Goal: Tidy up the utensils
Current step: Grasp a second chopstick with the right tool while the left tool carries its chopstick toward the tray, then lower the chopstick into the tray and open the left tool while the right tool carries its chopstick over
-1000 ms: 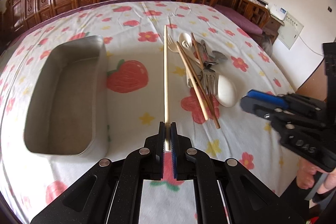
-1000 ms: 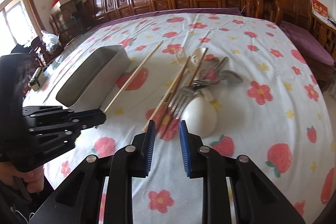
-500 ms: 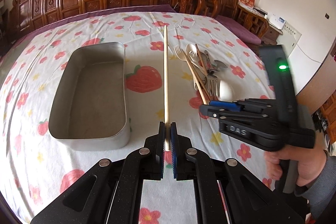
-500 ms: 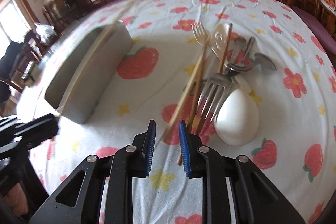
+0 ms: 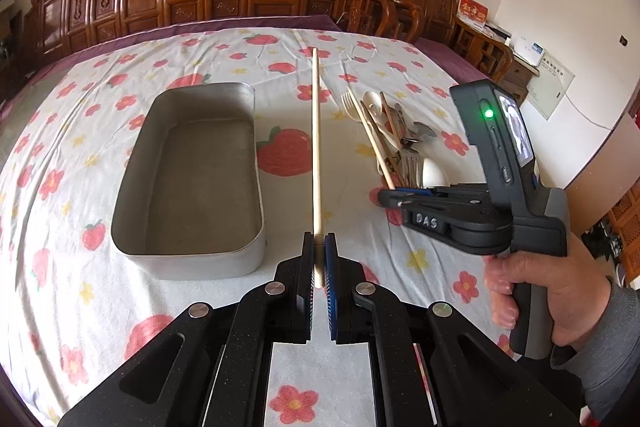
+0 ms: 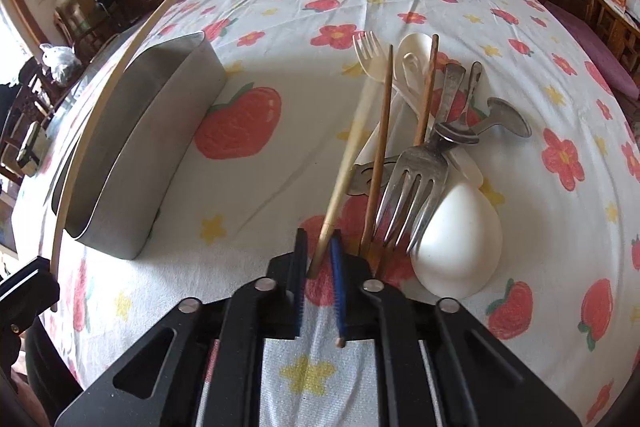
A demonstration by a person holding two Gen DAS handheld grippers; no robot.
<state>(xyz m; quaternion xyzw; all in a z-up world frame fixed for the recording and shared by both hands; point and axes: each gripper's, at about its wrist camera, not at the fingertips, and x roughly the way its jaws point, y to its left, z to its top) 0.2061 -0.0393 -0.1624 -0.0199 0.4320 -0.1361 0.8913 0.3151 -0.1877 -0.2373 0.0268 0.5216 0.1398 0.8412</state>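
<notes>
My left tongs [image 5: 319,247] are shut on a pale chopstick [image 5: 316,147], pinched near its lower end so nearly the whole length juts forward over the cloth between the metal tray [image 5: 256,227] and the pile of utensils [image 6: 420,131]. My right tongs [image 6: 318,247] have closed on the near end of a second pale chopstick [image 6: 344,167], which lies along the left edge of that pile, its far end beside a white plastic fork [image 6: 370,55].

The risks, as I judge them:

- The right grip is at the very tip and the stick sits slightly askew between the pads. Lifting could let it pivot or slip out.
- A brown chopstick [image 6: 380,147] lies close alongside it, and a metal fork [image 6: 412,187] leans over the white spoon bowl [image 6: 460,239] just to the right. If I drag instead of lifting straight, the pile may shift or scatter across the tabletop [image 6: 260,167].
- The left stick is long and held at one end, so swinging it toward the tray could knock its tip on the rim or cross my right tongs, which are near.
- The tray is empty and looks light; a bump may slide it on the cloth.
</notes>
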